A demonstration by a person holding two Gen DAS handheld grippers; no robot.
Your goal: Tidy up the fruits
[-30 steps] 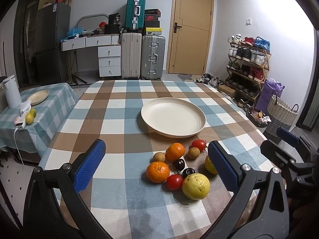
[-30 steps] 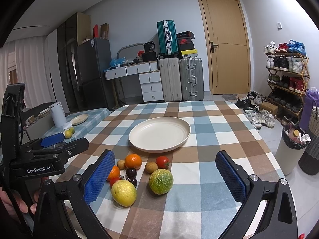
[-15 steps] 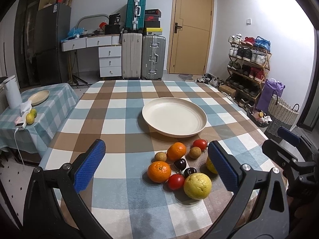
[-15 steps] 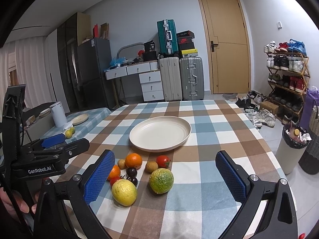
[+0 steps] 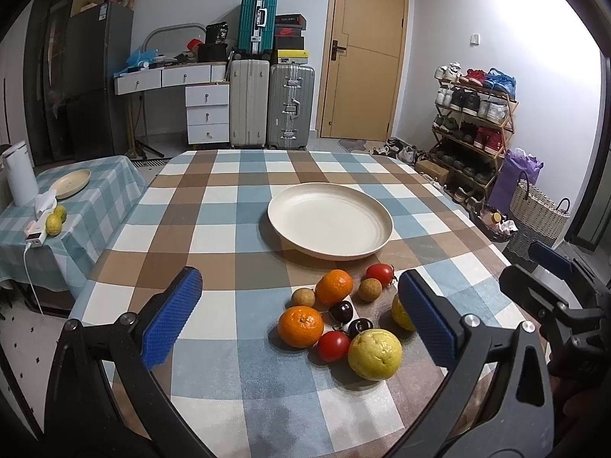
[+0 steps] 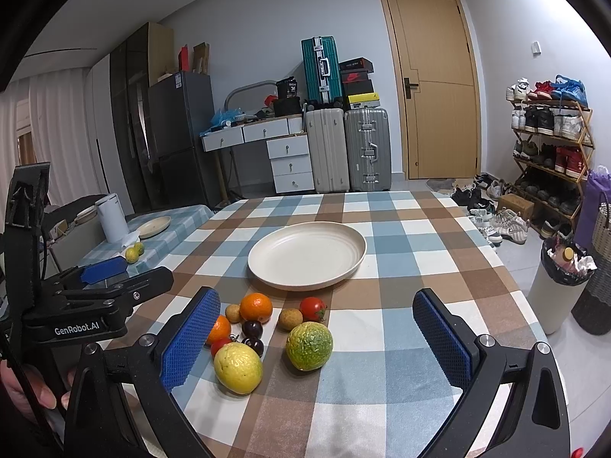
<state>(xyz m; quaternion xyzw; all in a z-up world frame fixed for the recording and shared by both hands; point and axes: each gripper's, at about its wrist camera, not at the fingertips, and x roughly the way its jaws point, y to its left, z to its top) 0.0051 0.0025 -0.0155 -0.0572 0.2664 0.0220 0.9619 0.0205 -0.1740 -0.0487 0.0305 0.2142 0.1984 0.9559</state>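
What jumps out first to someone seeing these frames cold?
The cluster of loose fruit on the near part of the checked tablecloth, led by a big yellow citrus and a green-yellow one. Just beyond it sits an empty cream plate. Both grippers, left gripper and right gripper, frame the pile, open and holding nothing.
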